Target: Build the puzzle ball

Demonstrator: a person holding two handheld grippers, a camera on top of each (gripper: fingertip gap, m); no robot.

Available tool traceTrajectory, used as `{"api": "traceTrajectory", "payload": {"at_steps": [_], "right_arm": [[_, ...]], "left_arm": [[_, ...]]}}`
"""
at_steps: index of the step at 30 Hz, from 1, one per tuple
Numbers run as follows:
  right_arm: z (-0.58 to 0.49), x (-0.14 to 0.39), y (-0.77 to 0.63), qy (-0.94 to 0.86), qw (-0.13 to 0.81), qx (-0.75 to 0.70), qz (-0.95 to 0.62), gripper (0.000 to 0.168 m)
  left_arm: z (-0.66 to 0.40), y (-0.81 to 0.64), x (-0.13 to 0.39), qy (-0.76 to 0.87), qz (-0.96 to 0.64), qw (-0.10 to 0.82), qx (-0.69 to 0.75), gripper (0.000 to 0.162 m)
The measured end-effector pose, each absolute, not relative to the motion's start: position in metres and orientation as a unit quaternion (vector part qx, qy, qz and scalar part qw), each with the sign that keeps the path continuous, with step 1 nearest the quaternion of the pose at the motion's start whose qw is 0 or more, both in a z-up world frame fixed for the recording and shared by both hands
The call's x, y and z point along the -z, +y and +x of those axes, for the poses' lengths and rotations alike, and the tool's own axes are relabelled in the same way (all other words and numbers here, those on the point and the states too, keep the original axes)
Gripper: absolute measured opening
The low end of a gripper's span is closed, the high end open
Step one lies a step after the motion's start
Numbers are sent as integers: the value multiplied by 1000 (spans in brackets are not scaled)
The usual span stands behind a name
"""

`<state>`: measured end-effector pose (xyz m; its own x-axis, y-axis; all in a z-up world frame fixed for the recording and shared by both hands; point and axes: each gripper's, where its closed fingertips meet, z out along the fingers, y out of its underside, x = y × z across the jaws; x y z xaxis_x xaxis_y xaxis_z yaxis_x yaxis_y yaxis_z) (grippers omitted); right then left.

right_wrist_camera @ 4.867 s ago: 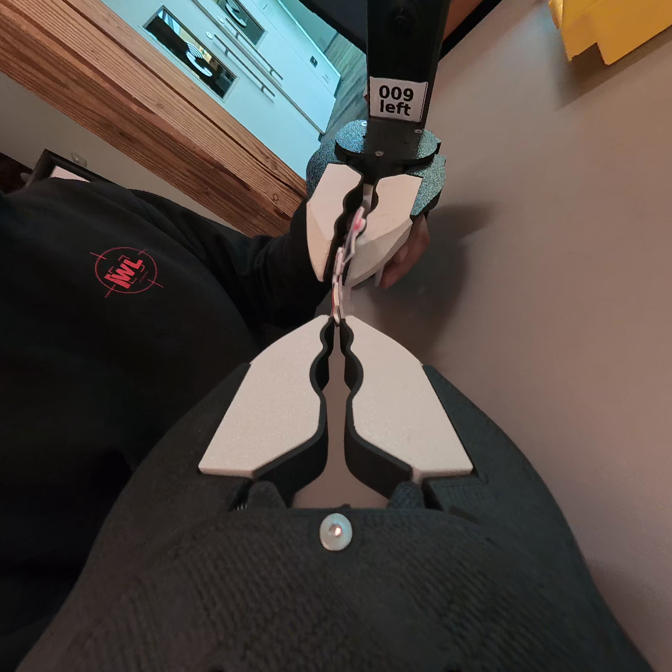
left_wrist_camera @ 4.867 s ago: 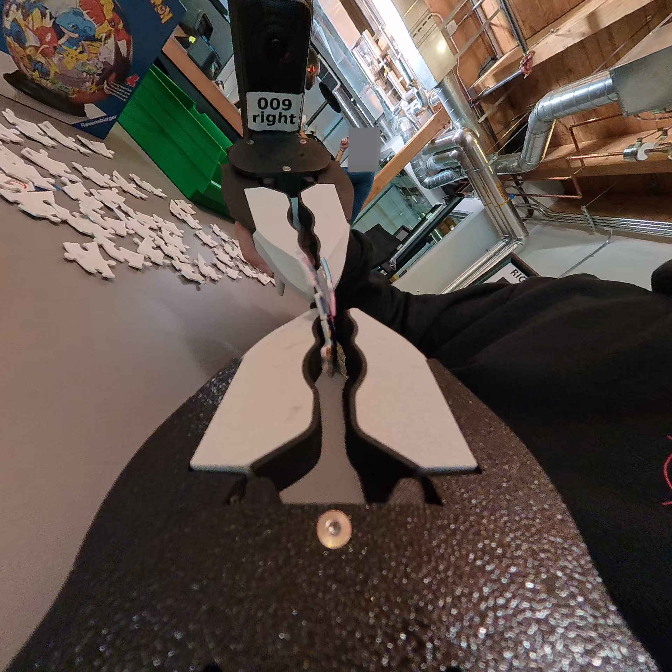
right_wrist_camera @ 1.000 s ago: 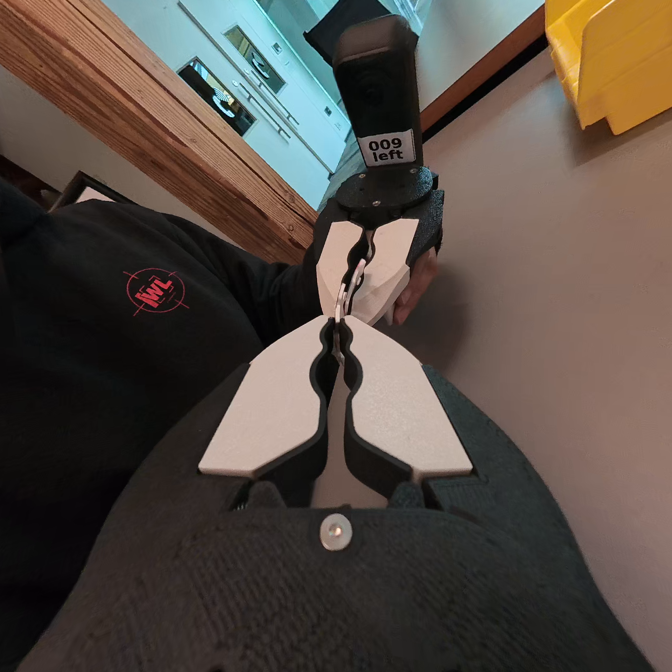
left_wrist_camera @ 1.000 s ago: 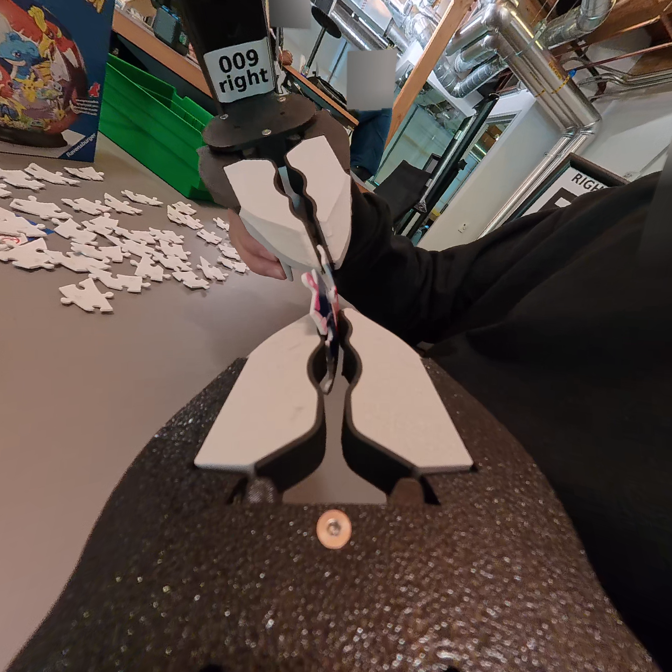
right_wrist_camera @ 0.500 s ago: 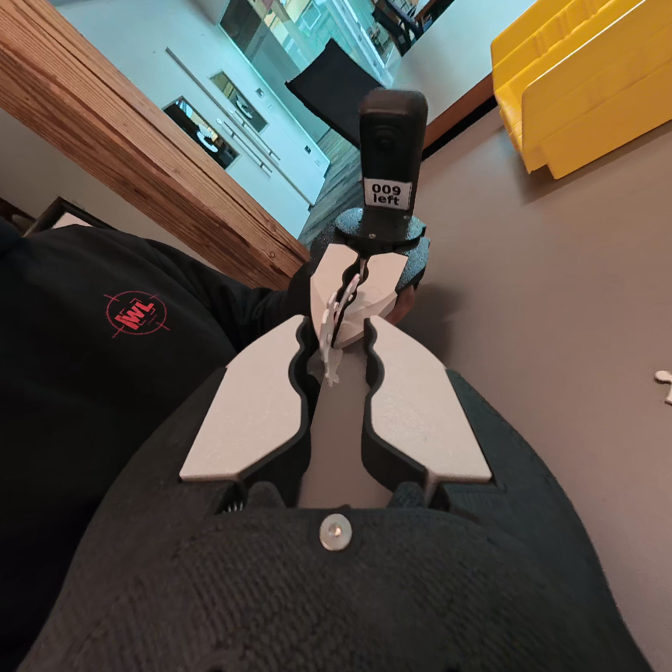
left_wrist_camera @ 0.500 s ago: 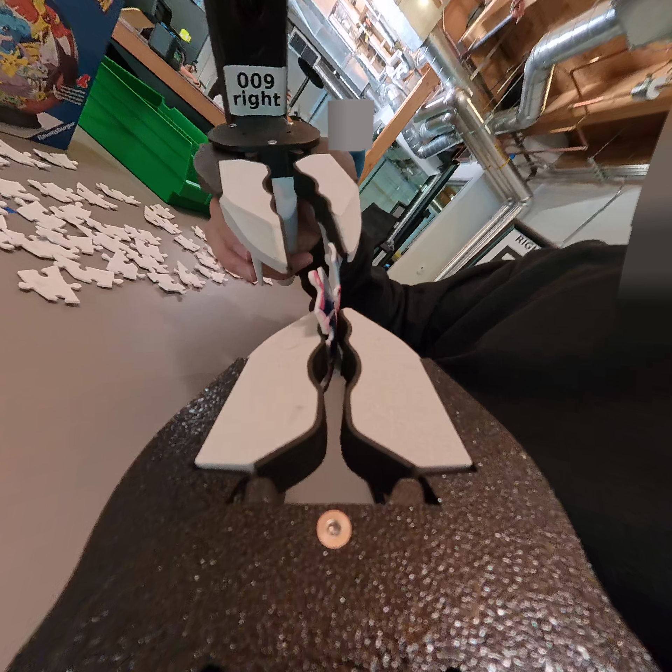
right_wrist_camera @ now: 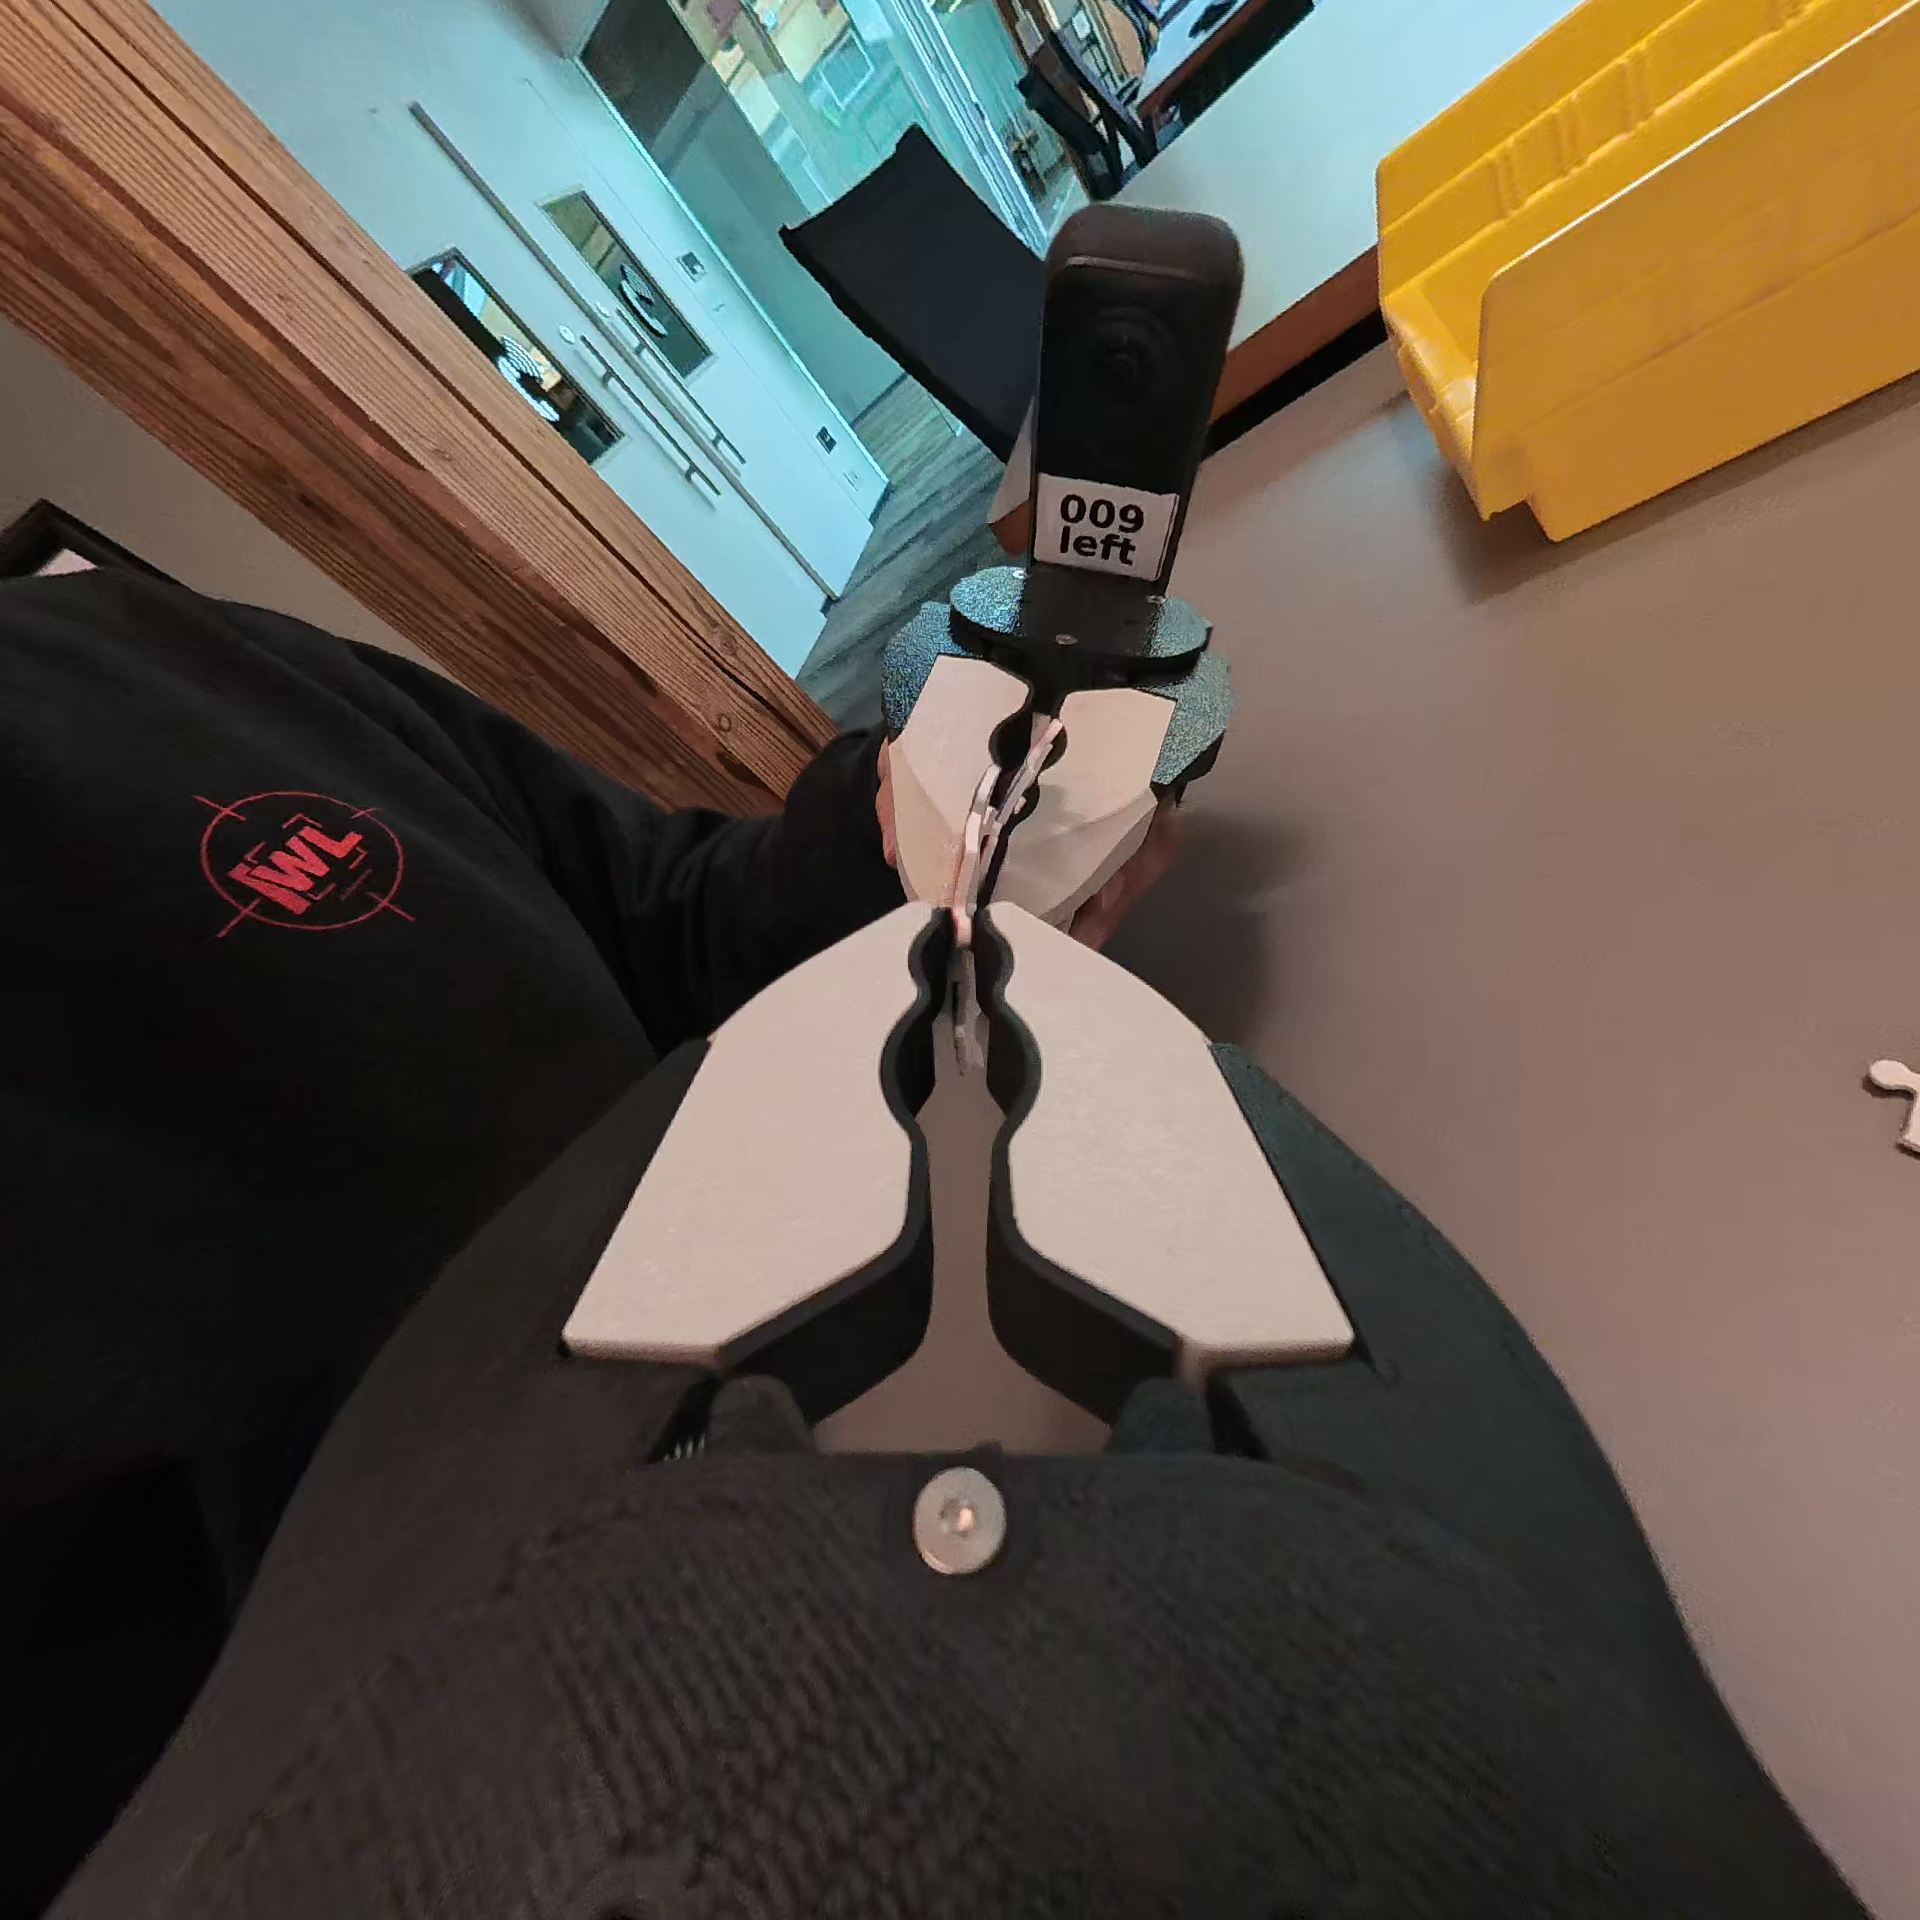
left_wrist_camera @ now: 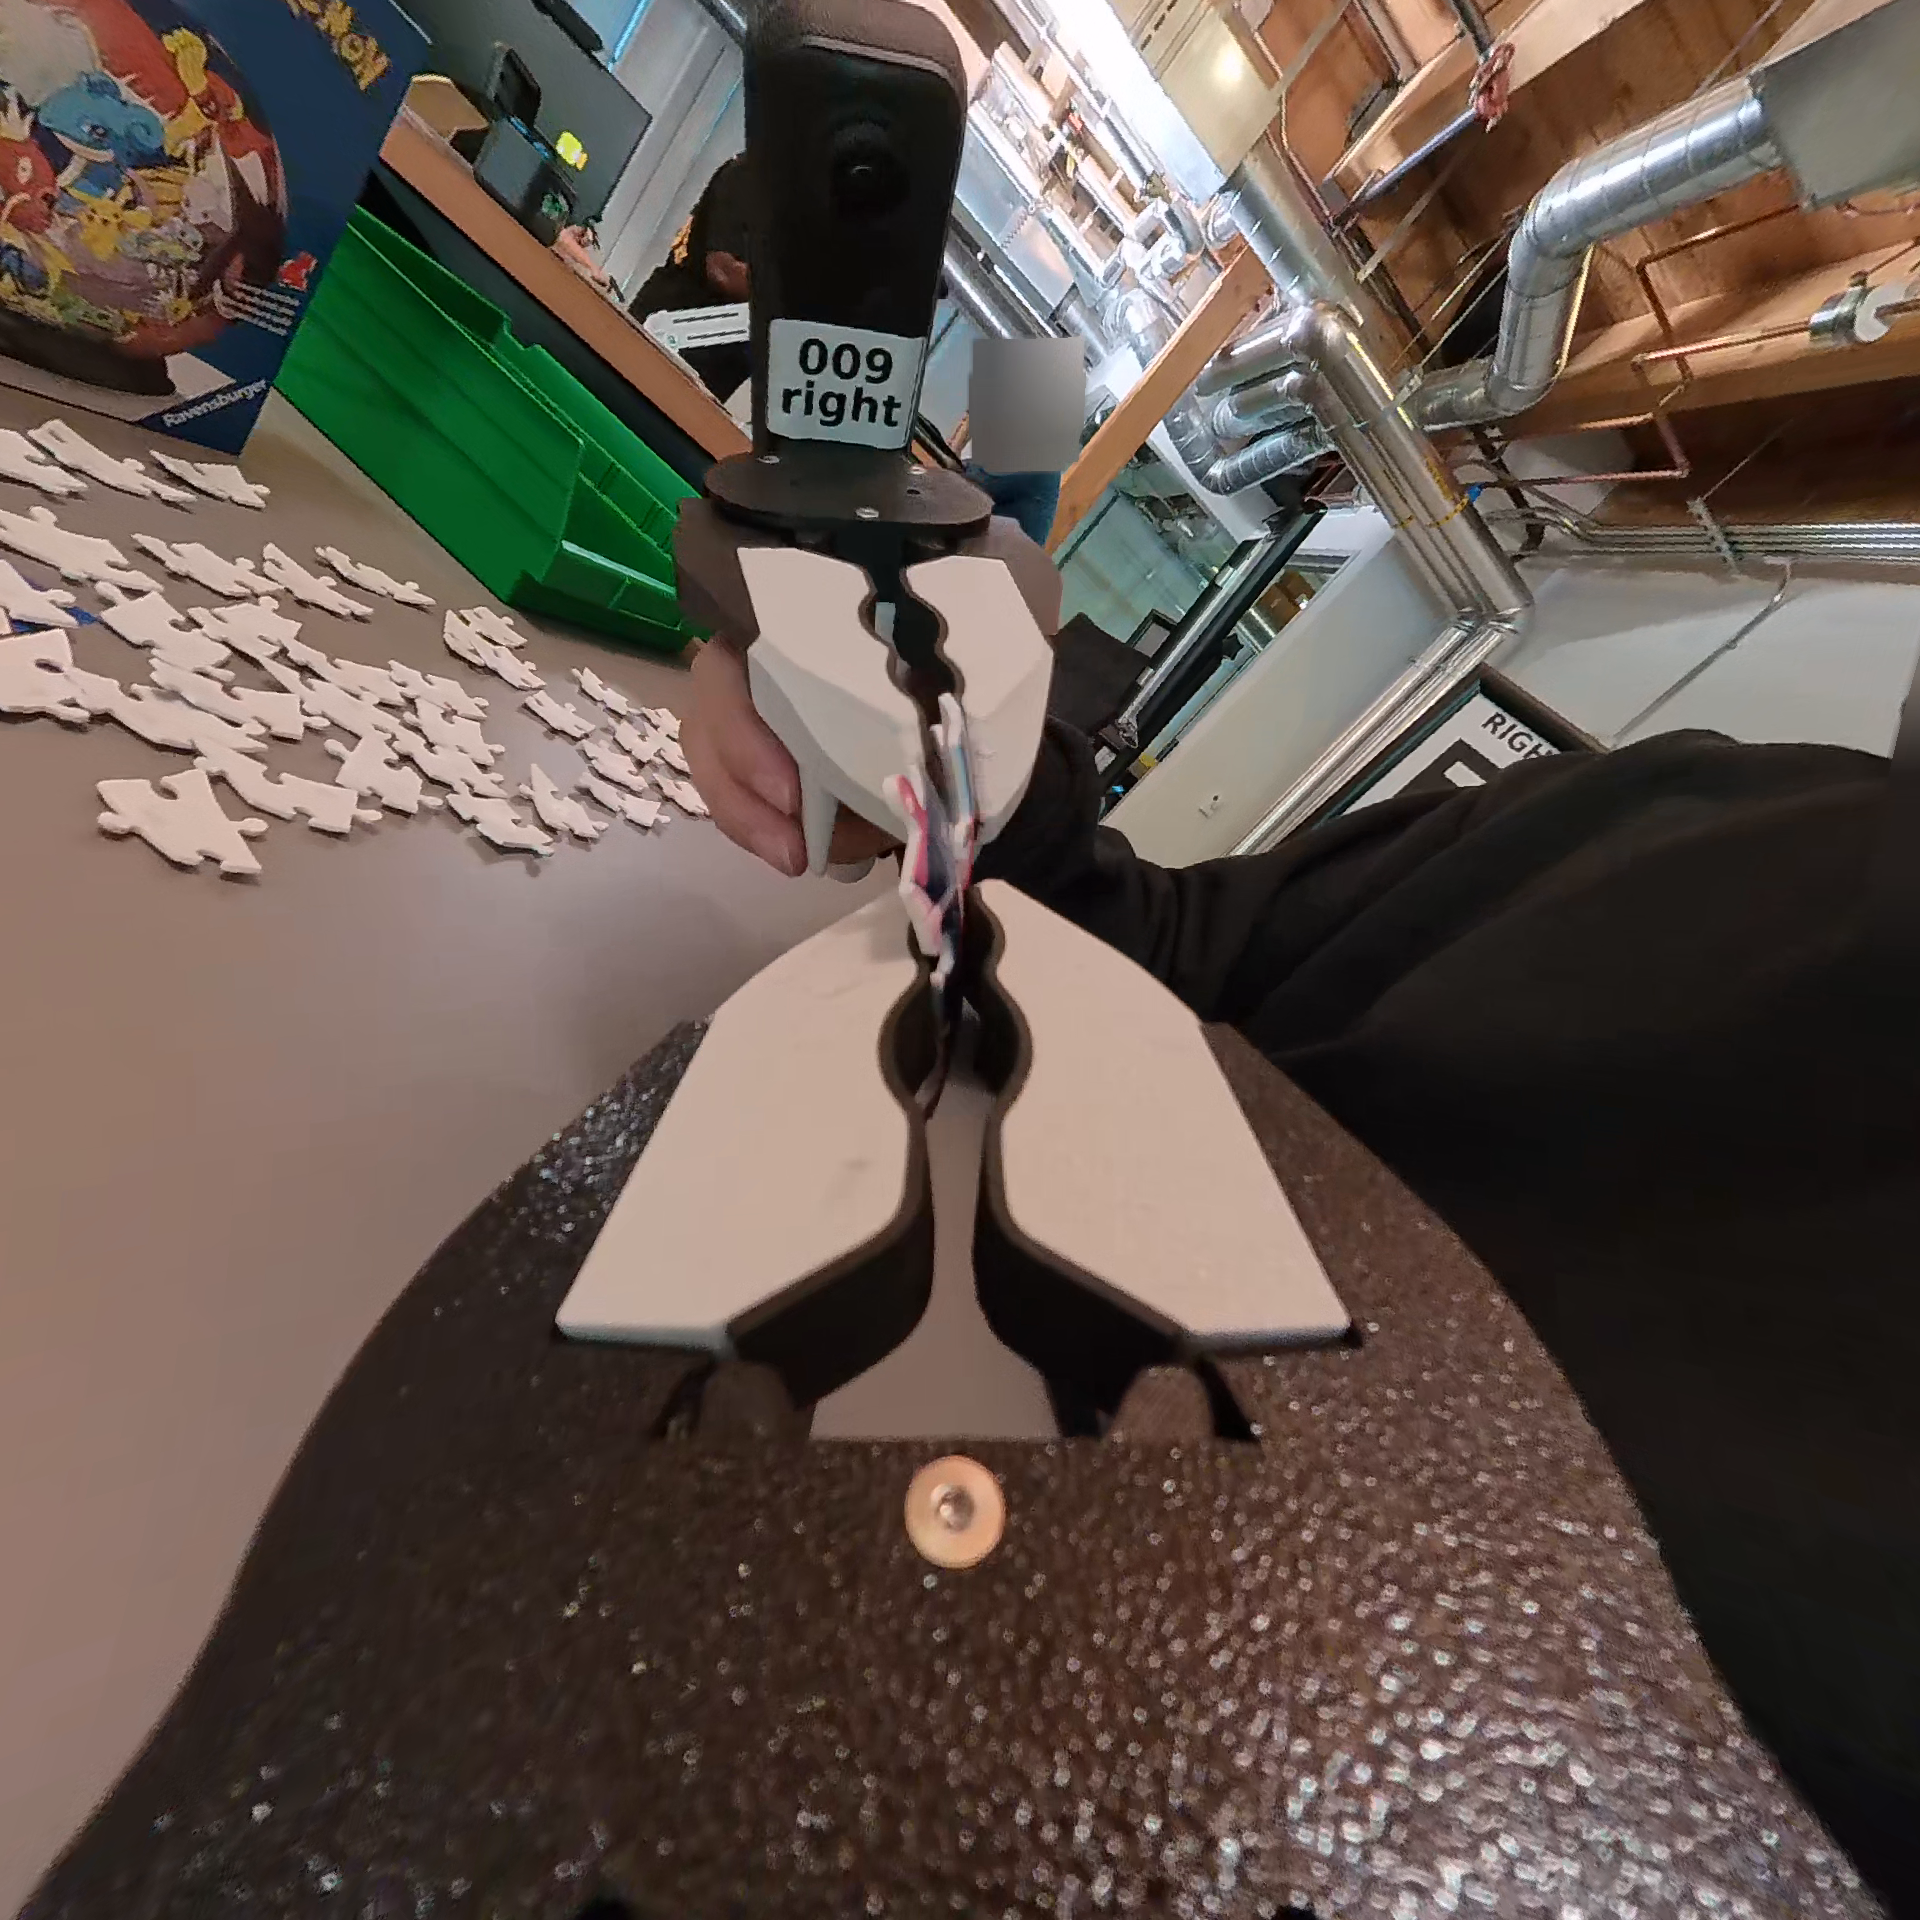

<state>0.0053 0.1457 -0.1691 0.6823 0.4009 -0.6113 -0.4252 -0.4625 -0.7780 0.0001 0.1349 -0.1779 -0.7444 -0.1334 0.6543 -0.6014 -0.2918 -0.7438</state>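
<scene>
A small cluster of joined puzzle pieces [left_wrist_camera: 933,868], pink, blue and white, is held edge-on in the air between my two grippers, which face each other tip to tip. My left gripper [left_wrist_camera: 951,906] is shut on its near end. My right gripper [right_wrist_camera: 966,920] is shut on the other end of the pieces [right_wrist_camera: 982,831]. Each gripper also shows in the other's view: the right one [left_wrist_camera: 940,805] and the left one [right_wrist_camera: 987,873]. I cannot tell where one piece ends and the other begins.
Many loose white puzzle pieces [left_wrist_camera: 312,707] lie face down on the grey table [left_wrist_camera: 312,1091] at left. The puzzle box [left_wrist_camera: 156,187] and green bins [left_wrist_camera: 468,457] stand behind them. Yellow bins [right_wrist_camera: 1662,260] and one loose piece [right_wrist_camera: 1896,1101] are at right. The person's black sleeves [left_wrist_camera: 1558,987] are close. The tips of both grippers are at nearly the same place.
My right gripper was shut a second ago, opened and drew back half a second ago, and is shut on the pieces again. My left gripper kept its hold throughout.
</scene>
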Motion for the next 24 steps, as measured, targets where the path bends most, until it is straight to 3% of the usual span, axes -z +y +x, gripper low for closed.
{"api": "traceTrajectory", "payload": {"at_steps": [24], "right_arm": [[-8, 179, 141, 64, 438, -541, -715, 4]], "left_arm": [[-13, 134, 189, -666, 292, 106, -678, 2]]}}
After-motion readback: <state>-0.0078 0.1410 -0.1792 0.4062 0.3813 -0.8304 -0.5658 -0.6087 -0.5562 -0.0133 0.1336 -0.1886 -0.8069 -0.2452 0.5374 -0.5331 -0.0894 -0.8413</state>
